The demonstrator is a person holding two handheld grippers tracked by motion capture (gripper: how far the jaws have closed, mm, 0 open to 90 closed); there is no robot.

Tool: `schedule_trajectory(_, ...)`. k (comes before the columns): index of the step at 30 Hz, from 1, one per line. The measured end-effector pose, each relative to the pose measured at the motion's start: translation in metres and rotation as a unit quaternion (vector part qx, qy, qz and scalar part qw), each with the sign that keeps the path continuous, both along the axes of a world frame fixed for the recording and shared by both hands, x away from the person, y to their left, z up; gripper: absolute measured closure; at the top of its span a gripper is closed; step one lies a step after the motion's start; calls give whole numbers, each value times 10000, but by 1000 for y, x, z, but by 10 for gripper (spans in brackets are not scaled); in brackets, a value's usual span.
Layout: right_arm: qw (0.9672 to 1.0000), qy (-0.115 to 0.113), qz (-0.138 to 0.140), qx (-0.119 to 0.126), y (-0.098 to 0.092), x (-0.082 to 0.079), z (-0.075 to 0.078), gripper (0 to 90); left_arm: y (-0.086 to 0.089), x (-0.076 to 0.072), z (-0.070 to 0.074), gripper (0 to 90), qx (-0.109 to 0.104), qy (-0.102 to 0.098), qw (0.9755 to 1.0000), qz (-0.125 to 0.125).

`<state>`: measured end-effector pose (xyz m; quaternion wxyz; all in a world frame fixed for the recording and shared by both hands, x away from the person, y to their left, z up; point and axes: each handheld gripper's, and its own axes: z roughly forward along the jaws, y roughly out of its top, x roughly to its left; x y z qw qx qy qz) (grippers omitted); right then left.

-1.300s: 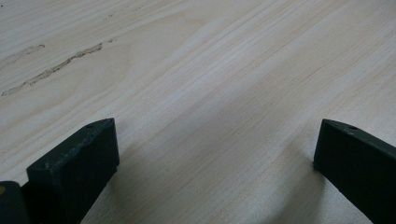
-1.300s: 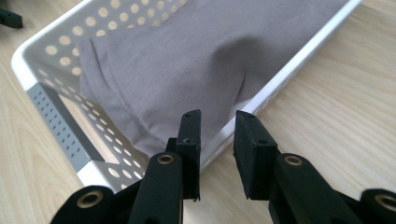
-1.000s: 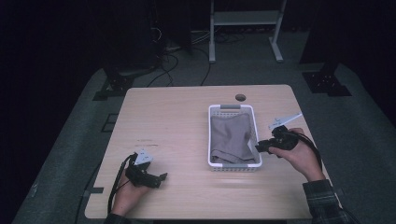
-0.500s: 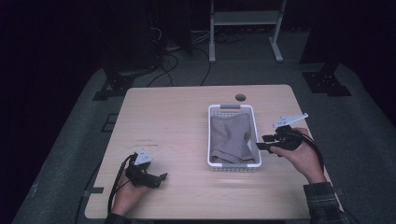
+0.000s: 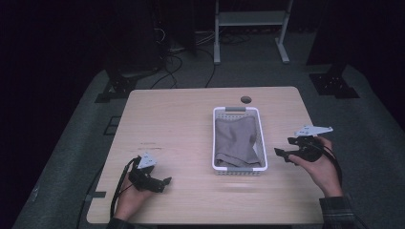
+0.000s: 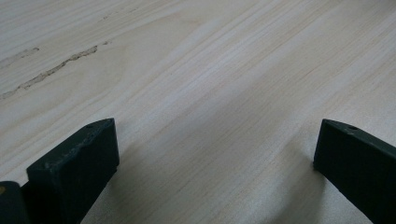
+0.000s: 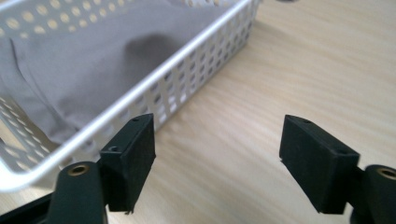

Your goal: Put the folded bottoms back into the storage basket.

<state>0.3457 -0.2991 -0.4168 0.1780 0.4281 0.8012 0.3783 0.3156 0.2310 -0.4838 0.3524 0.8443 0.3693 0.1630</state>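
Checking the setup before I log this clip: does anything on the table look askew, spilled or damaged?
Mostly tidy. The grey cloth lies rumpled inside the white basket, not spilling over the rim. One oddity: a rough scratch-like mark in the table surface near the left gripper. Nothing is spilled.

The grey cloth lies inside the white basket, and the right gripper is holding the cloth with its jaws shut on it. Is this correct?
Not entirely. The grey cloth does lie inside the white basket, but the right gripper holds nothing: the right gripper view shows its jaws open over bare table beside the basket, having just been opening.
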Motion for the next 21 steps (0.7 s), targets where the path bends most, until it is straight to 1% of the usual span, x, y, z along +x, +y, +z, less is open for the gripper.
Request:
schedule_trajectory(3, 9999, 22, -78, -70, -3, -4, -7, 241, 0, 0, 0, 0, 4, 0, 10000, -16)
schedule_trajectory(7, 9998, 76, -156, -97, -6, -8, -17, 229, 0, 0, 0, 0, 6, 0, 10000, -36)
schedule_trajectory(12, 9993, 265, -202, -152, -7, -11, -34, 217, 0, -1, 0, 0, 4, 1, 10000, -62)
schedule_trajectory(14, 9990, 317, -226, -222, -8, -12, -41, 216, 0, -1, 0, 0, 5, 0, 10000, -64)
schedule_trajectory(16, 9983, 369, -279, -353, -8, -11, -47, 215, 0, -1, 0, 0, 5, 0, 10000, -67)
schedule_trajectory(21, 9968, 481, -413, -496, -10, -8, -59, 215, 0, -1, 0, 0, 4, 0, 10000, -68)
